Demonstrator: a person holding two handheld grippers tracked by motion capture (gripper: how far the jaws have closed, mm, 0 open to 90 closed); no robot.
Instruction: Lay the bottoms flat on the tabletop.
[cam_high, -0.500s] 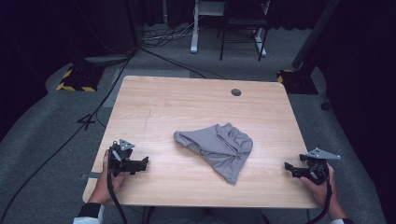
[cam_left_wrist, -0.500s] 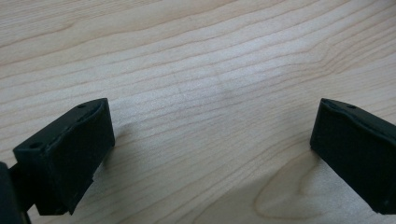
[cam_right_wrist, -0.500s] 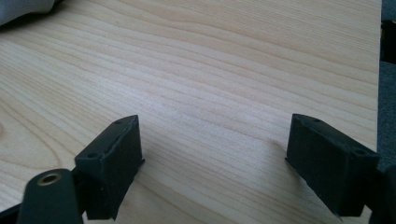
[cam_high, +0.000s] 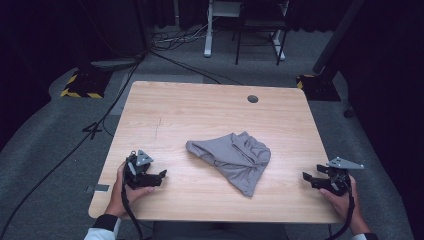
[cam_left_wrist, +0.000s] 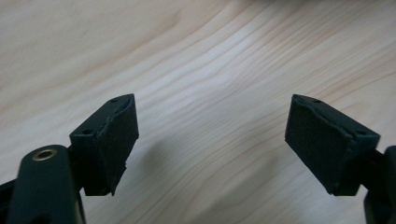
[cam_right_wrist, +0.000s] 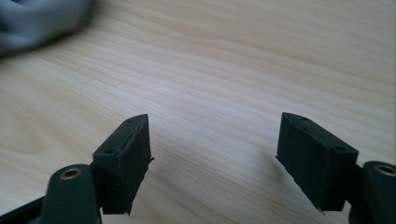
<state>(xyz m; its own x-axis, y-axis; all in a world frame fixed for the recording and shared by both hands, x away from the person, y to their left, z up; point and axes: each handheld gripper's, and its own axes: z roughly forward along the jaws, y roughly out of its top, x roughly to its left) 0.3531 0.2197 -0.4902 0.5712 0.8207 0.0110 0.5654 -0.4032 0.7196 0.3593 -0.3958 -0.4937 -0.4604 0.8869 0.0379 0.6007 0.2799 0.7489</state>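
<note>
Grey cloth (cam_high: 234, 160) lies crumpled near the middle of the worktop (cam_high: 200, 107), well apart from both tools. It is bunched rather than spread, with folds gathered toward its far right part, which reads as a garment dropped down and waiting to be laid out or folded. Its long axis runs on a diagonal: from a blunt end at the left, nearer the far side, down to a narrow tip that points toward the near edge and a little to the right.

Left tool (cam_high: 159, 175) sits at the near left of the worktop, held low in a hand (cam_high: 122, 192), aimed rightward toward the cloth. In the left gripper view its jaws stand wide apart with nothing but bare wood between them. Right tool (cam_high: 307, 177) is at the near right edge, pointing leftward, jaws likewise wide and holding nothing; in the right gripper view a blurred grey patch of the cloth (cam_right_wrist: 37, 21) shows at the top left corner.

Both tools flank the cloth at about equal remove, which looks like a ready stance: open and low, so each can come in from its own side and pinch an edge.
</note>
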